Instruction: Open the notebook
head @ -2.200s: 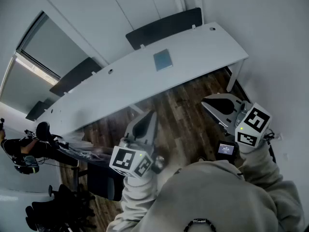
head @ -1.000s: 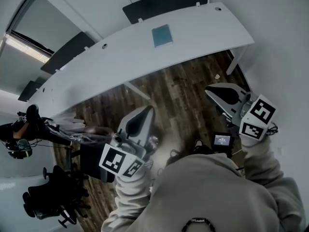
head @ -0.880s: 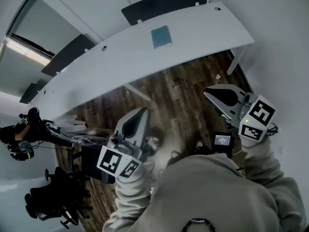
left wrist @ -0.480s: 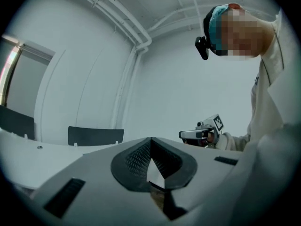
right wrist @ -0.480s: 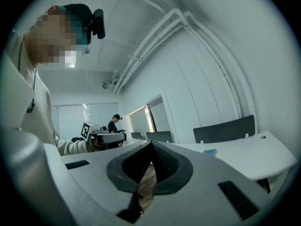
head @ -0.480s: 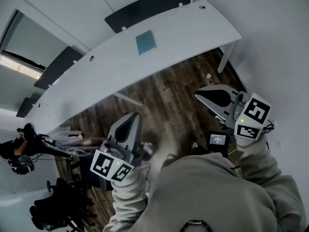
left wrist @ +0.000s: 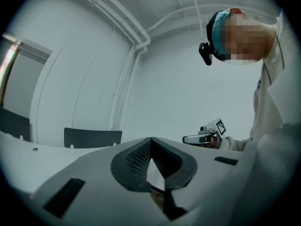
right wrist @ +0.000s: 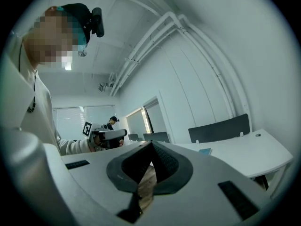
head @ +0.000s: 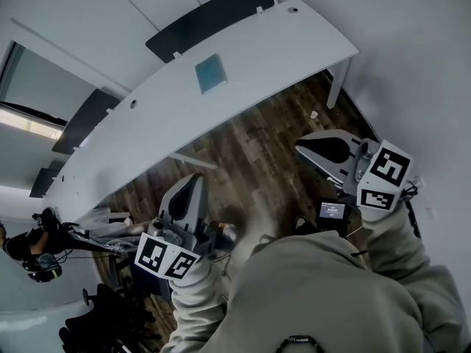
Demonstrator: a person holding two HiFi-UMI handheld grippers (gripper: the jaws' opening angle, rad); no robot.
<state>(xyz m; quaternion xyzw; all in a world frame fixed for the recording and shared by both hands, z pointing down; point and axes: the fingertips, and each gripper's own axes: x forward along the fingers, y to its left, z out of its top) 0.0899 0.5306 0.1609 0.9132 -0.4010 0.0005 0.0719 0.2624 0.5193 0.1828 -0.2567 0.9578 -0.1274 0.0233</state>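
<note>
Notebook (head: 211, 73) lies on the table (head: 280, 43), upper middle of head view, well apart from left gripper (head: 193, 182) below and right gripper (head: 305, 147) lower right, both pinched shut, empty.

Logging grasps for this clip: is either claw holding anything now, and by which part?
Nothing is held. The left claw and the right claw are both shut and empty; the notebook lies apart from them on the white table.

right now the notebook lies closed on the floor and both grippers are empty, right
No: the notebook lies closed on the table, not the floor, as the head view shows. The left gripper and right gripper are indeed empty.
</note>
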